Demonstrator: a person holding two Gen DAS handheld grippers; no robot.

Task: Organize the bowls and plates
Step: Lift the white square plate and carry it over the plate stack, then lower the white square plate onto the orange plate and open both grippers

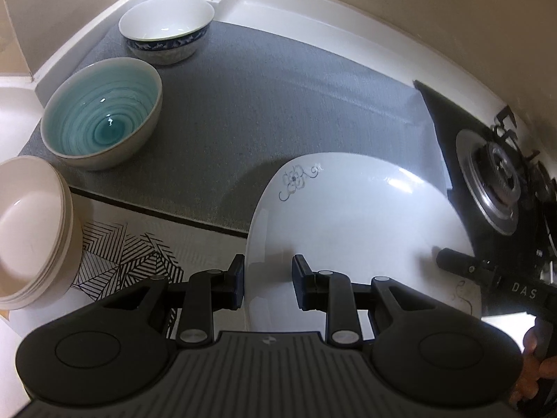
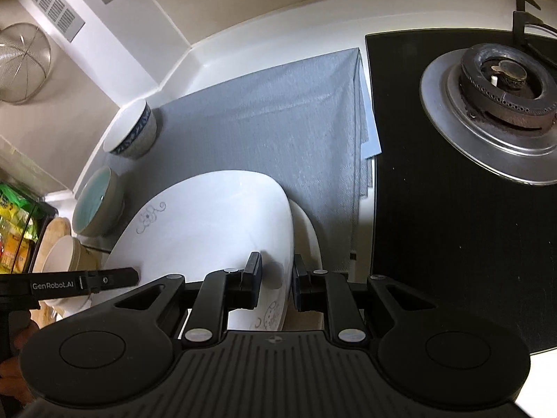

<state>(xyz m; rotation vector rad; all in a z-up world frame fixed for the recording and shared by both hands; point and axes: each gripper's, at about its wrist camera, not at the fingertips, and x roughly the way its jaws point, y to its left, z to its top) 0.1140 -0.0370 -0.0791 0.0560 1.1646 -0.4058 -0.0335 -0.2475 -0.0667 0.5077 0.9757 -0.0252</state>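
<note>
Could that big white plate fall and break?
Maybe. Both grippers, left and right, pinch the plate only at its rim, so it could slip or tip. The teal bowl and the burner sit close on either side, so a swing could knock them.

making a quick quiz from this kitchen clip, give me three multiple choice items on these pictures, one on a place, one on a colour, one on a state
1. Where does the blue-patterned bowl stand?
A. at the far corner of the grey mat
B. on the stove burner
C. inside the teal bowl

2. What colour is the inside of the bowl nearest the stack of bowls?
A. red
B. teal
C. black

3. How is the white plate held?
A. lying free on the mat
B. by one gripper only
C. by the left gripper and the right gripper, one on each edge

Answers: 1 A, it sits on the mat by the wall corner; 2 B, teal rings show inside; 3 C, each view shows fingers astride the plate's rim.
</note>
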